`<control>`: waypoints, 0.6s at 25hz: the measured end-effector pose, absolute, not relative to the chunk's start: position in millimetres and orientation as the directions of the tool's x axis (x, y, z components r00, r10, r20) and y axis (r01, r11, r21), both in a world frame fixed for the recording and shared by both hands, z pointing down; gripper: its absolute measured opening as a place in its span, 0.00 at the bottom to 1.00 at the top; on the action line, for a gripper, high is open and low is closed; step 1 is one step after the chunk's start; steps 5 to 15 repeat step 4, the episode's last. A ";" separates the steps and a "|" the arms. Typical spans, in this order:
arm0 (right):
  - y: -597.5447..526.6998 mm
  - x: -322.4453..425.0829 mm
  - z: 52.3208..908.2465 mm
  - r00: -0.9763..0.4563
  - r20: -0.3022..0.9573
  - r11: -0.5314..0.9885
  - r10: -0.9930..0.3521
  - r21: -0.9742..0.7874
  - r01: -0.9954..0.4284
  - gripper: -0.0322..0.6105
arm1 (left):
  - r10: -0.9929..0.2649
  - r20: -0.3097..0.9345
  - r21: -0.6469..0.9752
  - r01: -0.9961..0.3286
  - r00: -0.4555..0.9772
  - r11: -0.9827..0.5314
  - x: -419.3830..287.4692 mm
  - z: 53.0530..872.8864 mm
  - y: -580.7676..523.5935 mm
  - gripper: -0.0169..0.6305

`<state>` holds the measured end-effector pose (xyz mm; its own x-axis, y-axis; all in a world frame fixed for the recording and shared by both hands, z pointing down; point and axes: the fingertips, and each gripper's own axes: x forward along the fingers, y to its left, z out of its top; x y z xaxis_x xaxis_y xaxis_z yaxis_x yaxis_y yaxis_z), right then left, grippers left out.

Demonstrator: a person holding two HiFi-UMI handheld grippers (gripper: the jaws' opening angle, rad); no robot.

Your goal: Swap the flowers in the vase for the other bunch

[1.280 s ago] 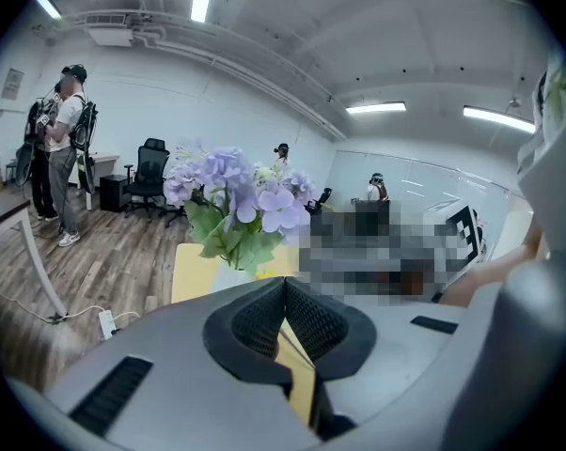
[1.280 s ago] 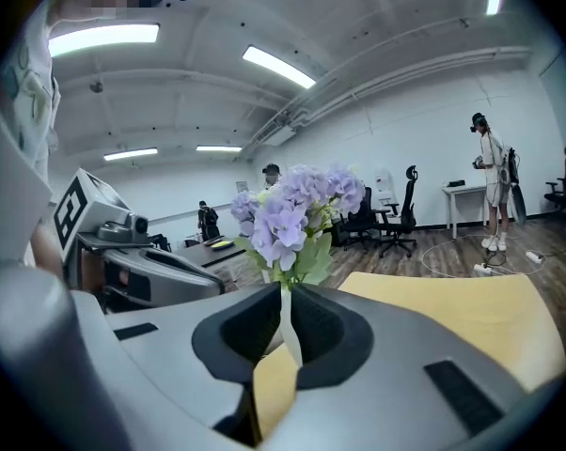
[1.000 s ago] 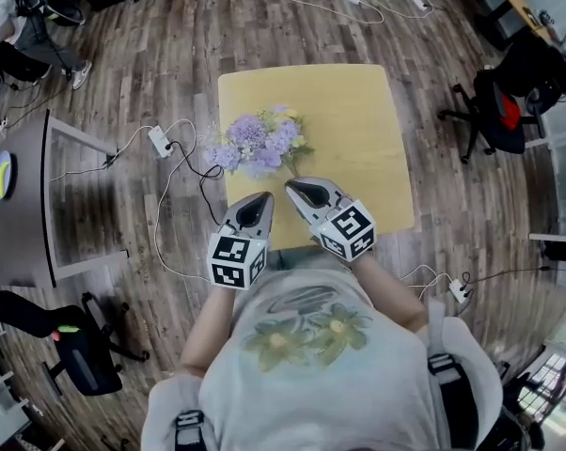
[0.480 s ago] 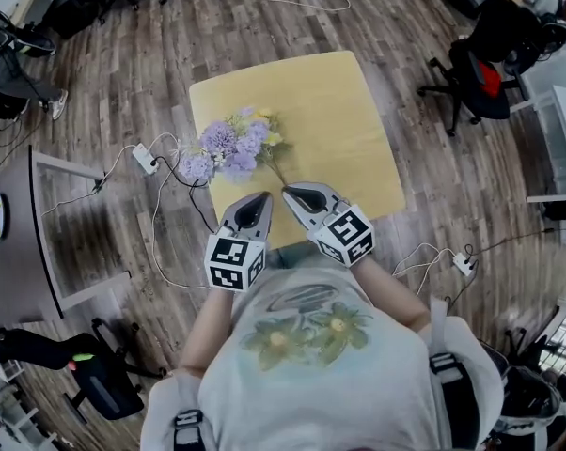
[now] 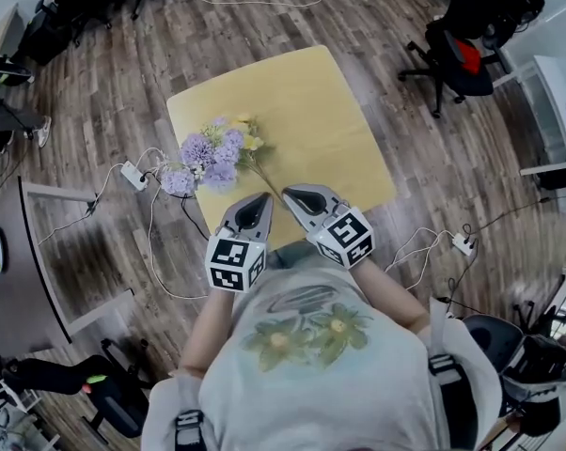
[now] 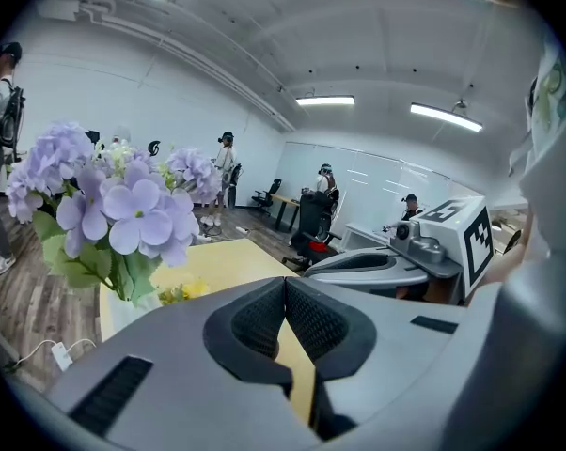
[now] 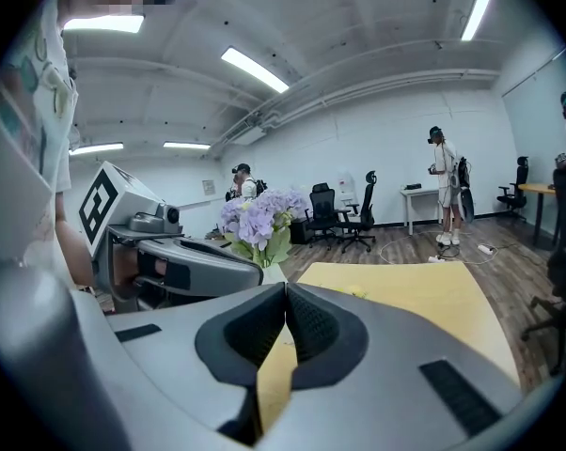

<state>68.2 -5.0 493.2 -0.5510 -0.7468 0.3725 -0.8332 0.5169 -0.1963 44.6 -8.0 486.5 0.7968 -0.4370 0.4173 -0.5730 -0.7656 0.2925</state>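
A bunch of purple flowers (image 5: 203,156) stands in a white vase (image 6: 123,310) near the left edge of the yellow table (image 5: 311,111). A small yellow-flowered sprig (image 5: 249,143) lies on the table beside it, its thin stem running toward me. My left gripper (image 5: 261,199) and right gripper (image 5: 290,192) hover side by side over the table's near edge, both shut and empty. In the left gripper view the purple flowers (image 6: 104,205) fill the left and the right gripper (image 6: 377,266) shows at right. From the right gripper view (image 7: 286,289), the bunch (image 7: 259,216) stands beyond the left gripper (image 7: 189,261).
Cables and a power strip (image 5: 133,173) lie on the wooden floor left of the table. Office chairs (image 5: 452,50) stand at the far right, a dark desk (image 5: 20,252) at left. Several people stand in the room's background in both gripper views.
In the head view the table and flowers have slid left and farther off while the view turned. Both grippers keep their place side by side, still shut.
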 end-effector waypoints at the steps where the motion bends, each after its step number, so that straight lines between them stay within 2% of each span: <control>1: -5.0 72.4 493.2 -0.547 0.374 0.511 -0.749 -0.198 -0.836 0.11 | -0.433 0.417 0.293 -0.569 0.799 -0.768 48.7 485.9 -8.4 0.05; 15: -4.8 83.0 492.4 -0.537 0.377 0.500 -0.754 -0.201 -0.842 0.11 | -0.423 0.419 0.293 -0.561 0.803 -0.774 59.4 483.7 -9.2 0.05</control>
